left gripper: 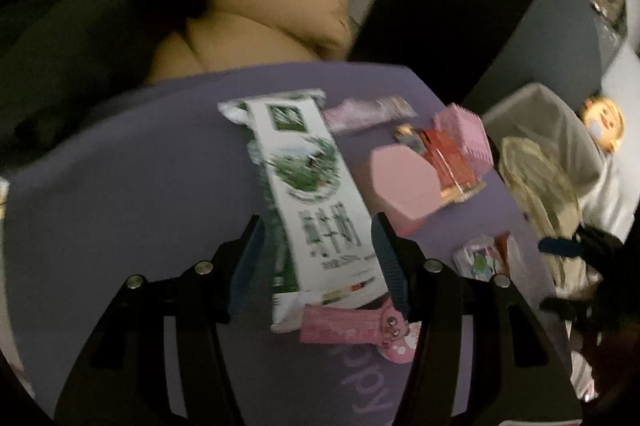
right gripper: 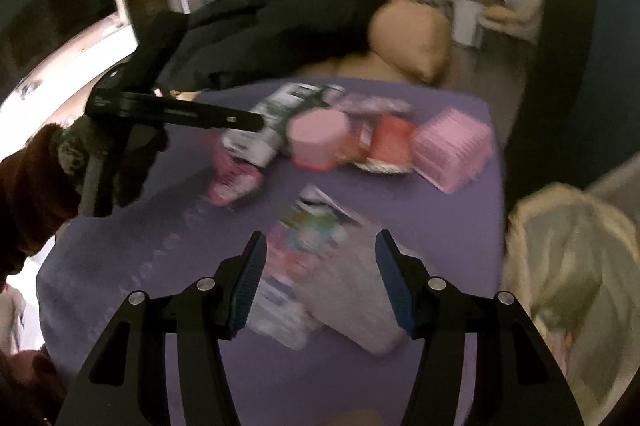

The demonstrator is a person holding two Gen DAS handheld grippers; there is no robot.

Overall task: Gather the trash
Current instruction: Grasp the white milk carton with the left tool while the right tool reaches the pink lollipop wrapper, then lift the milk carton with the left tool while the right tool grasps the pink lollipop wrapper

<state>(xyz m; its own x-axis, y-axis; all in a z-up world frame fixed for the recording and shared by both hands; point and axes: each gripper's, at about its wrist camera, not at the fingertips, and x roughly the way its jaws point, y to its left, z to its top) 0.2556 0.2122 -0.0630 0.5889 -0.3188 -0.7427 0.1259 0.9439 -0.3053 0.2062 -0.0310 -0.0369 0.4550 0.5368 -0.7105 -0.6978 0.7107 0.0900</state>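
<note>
the left gripper hovers over the purple surface with its fingers spread on either side of a long green-and-white milk wrapper, which lies flat between them; whether the pads touch it cannot be told through the blur. a pink cartoon wrapper lies just beside the near end of the milk wrapper, partly under it. farther right on the same surface sit a pale pink wrapper, a pink hexagonal box, a red packet touching the box, and a pink ribbed basket. a small colourful packet lies near the surface's right edge, and beside that edge stands a bin lined with a pale bag.

in the right wrist view, the right gripper has its fingers wide apart, holding nothing, above the small colourful packet and a blurred grey wrapper just right of it. the bag-lined bin is at the far right, off the surface.
</note>
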